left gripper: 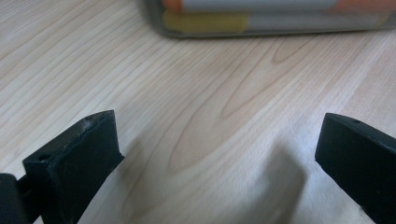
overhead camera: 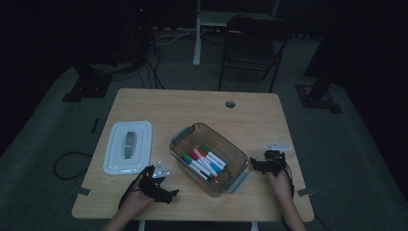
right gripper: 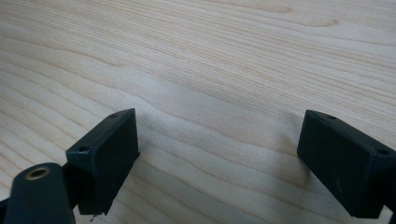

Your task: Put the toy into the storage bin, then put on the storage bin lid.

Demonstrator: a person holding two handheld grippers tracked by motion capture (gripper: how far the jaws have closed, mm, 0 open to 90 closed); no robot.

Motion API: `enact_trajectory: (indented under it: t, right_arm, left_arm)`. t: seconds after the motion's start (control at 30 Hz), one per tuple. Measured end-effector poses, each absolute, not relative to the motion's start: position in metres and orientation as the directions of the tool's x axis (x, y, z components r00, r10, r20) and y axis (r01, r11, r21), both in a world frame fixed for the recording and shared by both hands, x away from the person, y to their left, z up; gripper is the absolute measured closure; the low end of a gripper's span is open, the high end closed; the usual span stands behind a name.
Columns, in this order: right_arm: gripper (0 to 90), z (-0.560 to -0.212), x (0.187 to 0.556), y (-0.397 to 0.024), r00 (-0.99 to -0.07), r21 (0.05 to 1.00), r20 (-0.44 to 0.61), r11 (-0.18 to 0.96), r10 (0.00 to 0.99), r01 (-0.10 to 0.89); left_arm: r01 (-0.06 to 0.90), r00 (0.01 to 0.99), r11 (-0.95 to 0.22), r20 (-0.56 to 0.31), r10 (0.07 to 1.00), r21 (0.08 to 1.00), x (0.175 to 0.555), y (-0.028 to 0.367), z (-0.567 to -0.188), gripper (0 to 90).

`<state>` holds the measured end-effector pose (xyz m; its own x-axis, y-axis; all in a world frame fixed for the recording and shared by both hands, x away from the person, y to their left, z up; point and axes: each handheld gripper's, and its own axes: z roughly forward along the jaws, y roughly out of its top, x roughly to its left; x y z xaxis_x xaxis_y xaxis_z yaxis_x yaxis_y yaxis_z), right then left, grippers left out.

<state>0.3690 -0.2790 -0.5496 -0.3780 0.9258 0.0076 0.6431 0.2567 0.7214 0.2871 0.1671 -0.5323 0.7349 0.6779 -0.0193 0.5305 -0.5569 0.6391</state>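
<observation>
The clear box (overhead camera: 210,158) sits on the wooden table (overhead camera: 192,106), a bit toward the near side of it. It has no top on it. Inside lie colored markers (overhead camera: 204,162), side by side in a row, with red, green, blue and purple caps. The box has a grey clip at its far left end and one more at its near right end.

Left of the box lies the white lid (overhead camera: 128,147), flat on the table. The lid and the box are near each other and do not touch.

Near the box's left corner, just in front of the lid, a hand holds the left gripper (overhead camera: 166,191). It rests low on the table, close to the box but not touching it. In the left gripper view, the left gripper (left gripper: 217,154) has its two black jaws spread wide apart with bare wood between them. They hold nothing. The side of the box shows blurry at the top of that view, with markers seen through it.

Right of the box, a hand holds the right gripper (overhead camera: 253,164). Its tips are just beside the box's right end. In the right gripper view, the right gripper (right gripper: 219,142) also has its jaws spread wide, with bare wood between them and nothing held.

Beyond the table, past the box, a dark chair (overhead camera: 252,43) stands on the floor.
</observation>
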Motion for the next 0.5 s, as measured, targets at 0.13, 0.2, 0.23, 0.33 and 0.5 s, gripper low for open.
enact_trajectory:
  t: [0.13,0.2,0.23,0.33,0.5]
  right_arm:
    - [12.1,-0.55,0.369,-0.279,-0.378,0.721,0.008,0.257,0.926,0.643]
    - [12.1,-0.55,0.369,-0.279,-0.378,0.721,0.008,0.257,0.926,0.643]
    - [12.1,-0.55,0.369,-0.279,-0.378,0.721,0.008,0.257,0.926,0.643]
    - [12.1,-0.55,0.369,-0.279,-0.378,0.721,0.008,0.257,0.926,0.643]
    - [12.1,-0.55,0.369,-0.279,-0.378,0.721,0.007,0.257,0.926,0.643]
  left_arm:
    - [0.57,0.689,-0.521,-0.023,0.725,0.635,0.282,0.181,-0.525,0.6]
    - [0.577,0.67,-0.506,-0.017,0.742,0.642,0.28,0.188,-0.521,0.6]
    - [0.584,0.66,-0.495,-0.02,0.751,0.643,0.28,0.192,-0.519,0.6]
    - [0.609,0.624,-0.456,-0.038,0.78,0.649,0.281,0.205,-0.512,0.6]
    - [0.625,0.569,-0.399,-0.041,0.822,0.67,0.289,0.226,-0.505,0.6]
